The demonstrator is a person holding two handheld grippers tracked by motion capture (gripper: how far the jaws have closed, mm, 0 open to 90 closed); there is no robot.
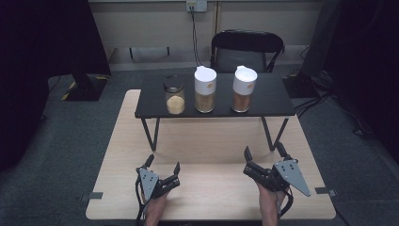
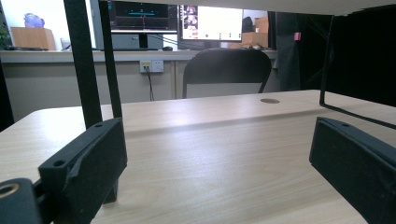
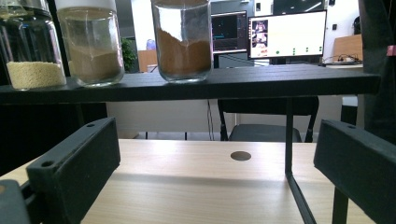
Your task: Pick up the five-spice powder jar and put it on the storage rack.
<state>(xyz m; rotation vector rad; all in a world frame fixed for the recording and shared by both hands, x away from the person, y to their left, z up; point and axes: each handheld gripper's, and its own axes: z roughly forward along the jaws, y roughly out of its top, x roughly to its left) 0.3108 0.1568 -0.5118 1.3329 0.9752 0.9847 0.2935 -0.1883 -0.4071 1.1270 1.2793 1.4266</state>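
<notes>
Three glass jars stand in a row on a low black shelf (image 1: pixel 263 101) across the far half of the wooden table (image 1: pixel 211 141). The left jar (image 1: pixel 174 95) has no lid and holds pale grains (image 3: pixel 35 74). The middle jar (image 1: pixel 205 89) and the right jar (image 1: pixel 244 88) have white lids and hold tan powder (image 3: pixel 95 63) and brown powder (image 3: pixel 183 53). My left gripper (image 1: pixel 163 166) rests open near the table's front edge, left of centre. My right gripper (image 1: pixel 264 153) rests open at the front right. Both have nothing between their jaws.
The shelf stands on thin black legs (image 1: pixel 150 134) with open room beneath. A black chair (image 1: pixel 245 51) stands behind the table. A wall socket (image 1: pixel 196 5) with a cable hangs above it. Dark stands flank the table on the grey floor.
</notes>
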